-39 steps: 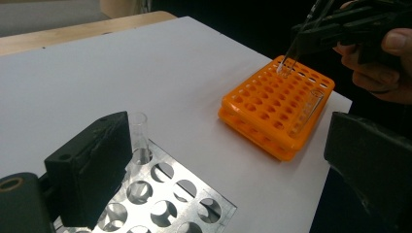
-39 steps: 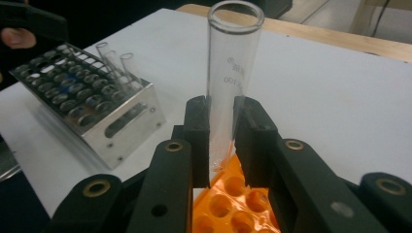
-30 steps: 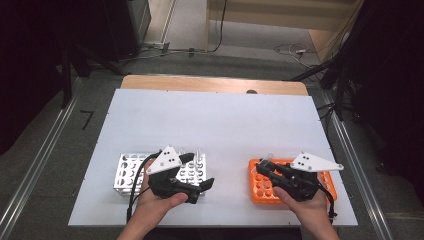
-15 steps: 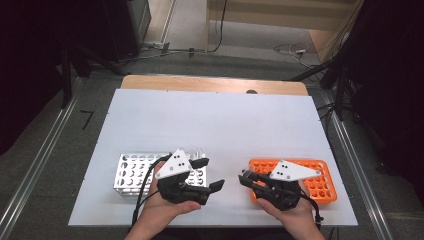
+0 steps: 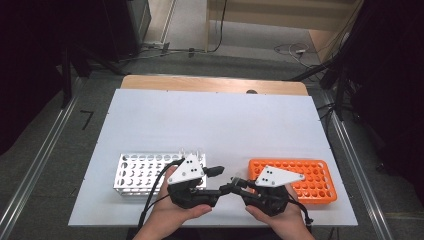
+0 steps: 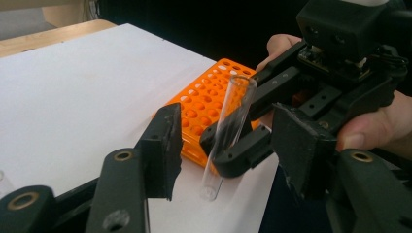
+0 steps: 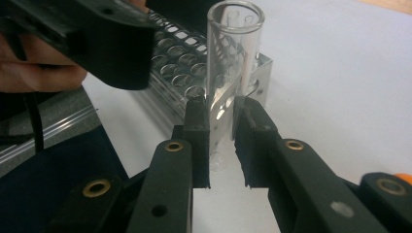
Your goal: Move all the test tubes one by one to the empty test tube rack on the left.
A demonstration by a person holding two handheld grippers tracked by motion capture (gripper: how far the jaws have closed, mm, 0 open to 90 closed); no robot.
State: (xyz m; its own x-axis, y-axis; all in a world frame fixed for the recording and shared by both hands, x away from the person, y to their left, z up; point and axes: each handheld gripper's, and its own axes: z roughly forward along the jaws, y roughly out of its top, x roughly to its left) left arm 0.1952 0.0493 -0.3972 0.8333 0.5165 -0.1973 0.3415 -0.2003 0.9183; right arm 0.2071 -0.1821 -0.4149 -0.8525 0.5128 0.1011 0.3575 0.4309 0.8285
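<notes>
At the bench's near edge, between the metal rack [image 5: 150, 172] and the orange rack [image 5: 310, 180], the two hands bring their tongs tip to tip. The right gripper [image 7: 222, 133] is clamped on an upright glass tube [image 7: 228, 73]. The left gripper [image 6: 228, 145], jaws apart, flanks the tube in the left gripper view.

You work at a white table [image 5: 210, 125] with a wooden edge [image 5: 210, 84] at its far side, on grey floor [image 5: 45, 165]; cables [image 5: 290, 49] trail beyond, darkness on both sides.
</notes>
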